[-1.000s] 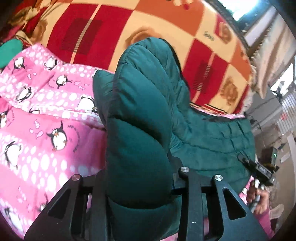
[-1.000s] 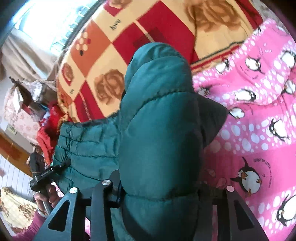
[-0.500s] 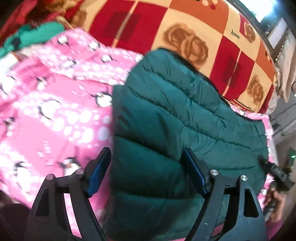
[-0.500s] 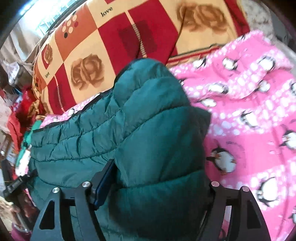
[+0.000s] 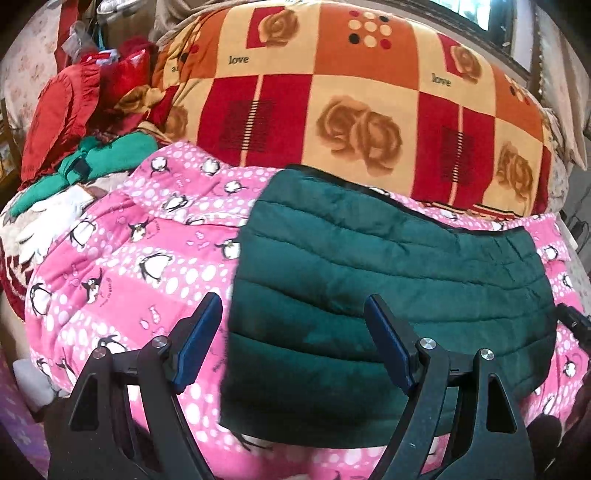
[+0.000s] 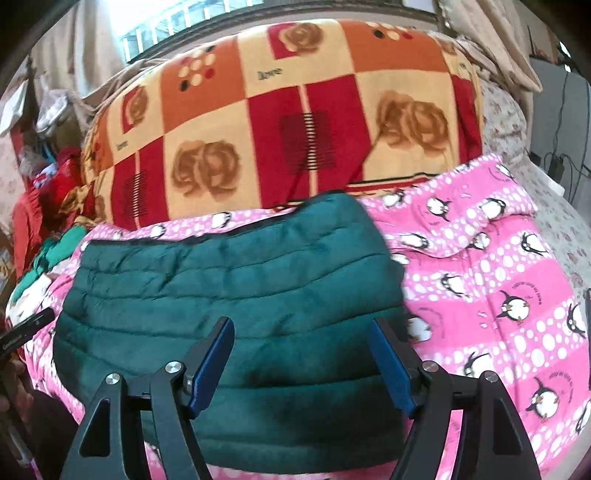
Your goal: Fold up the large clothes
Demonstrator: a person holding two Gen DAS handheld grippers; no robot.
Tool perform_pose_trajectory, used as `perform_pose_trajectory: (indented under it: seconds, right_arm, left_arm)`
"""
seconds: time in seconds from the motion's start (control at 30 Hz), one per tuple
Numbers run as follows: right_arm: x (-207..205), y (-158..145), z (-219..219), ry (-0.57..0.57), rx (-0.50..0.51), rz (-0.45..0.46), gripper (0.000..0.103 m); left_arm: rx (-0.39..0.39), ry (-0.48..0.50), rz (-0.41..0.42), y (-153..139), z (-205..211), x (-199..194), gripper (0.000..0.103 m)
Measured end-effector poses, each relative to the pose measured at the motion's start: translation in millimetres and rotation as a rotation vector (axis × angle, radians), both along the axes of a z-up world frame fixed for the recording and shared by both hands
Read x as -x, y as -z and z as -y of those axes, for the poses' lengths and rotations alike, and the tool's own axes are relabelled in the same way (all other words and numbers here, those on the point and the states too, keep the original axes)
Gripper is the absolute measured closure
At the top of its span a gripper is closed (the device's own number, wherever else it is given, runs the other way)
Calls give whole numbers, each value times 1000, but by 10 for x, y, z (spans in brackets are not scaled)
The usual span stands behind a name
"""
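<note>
Left wrist view shows the pink penguin blanket spread wide below a rose-check quilt, with the green padded jacket lying folded flat on it. Both the left gripper and right gripper hover spread wide, holding nothing. This fold looks laid; next probably needs another edge pinched. Open blanket flanks both sides.

Daylight from the window behind; colours saturated, edges bowed and dark, slight blur.
</note>
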State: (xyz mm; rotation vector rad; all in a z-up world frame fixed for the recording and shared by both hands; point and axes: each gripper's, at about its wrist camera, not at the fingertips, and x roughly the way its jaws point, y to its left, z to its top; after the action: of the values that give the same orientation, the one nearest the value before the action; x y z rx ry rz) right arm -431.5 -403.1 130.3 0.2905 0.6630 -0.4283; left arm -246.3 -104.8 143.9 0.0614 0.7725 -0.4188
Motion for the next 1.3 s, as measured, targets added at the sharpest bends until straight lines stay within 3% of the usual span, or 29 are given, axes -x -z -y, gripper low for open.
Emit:
perform_pose_trajectory:
  seconds: [0.1,0.2,0.53,1.3]
  right_arm:
    - [-16,36,-216,-7,-4,22,29]
    - [-47,74,-402,-3,3,29,17]
    - [-123,130,-750,-41,49,32,17]
    - [-227,194,-818,-30,64,1,17]
  left_arm:
    - [-10,-2,41,-44,90,142,23]
    - [-24,8,77,-65,171,254,23]
    - [-70,16,130,-20,355,449,23]
    - [-67,37,97,78,458,447,23]
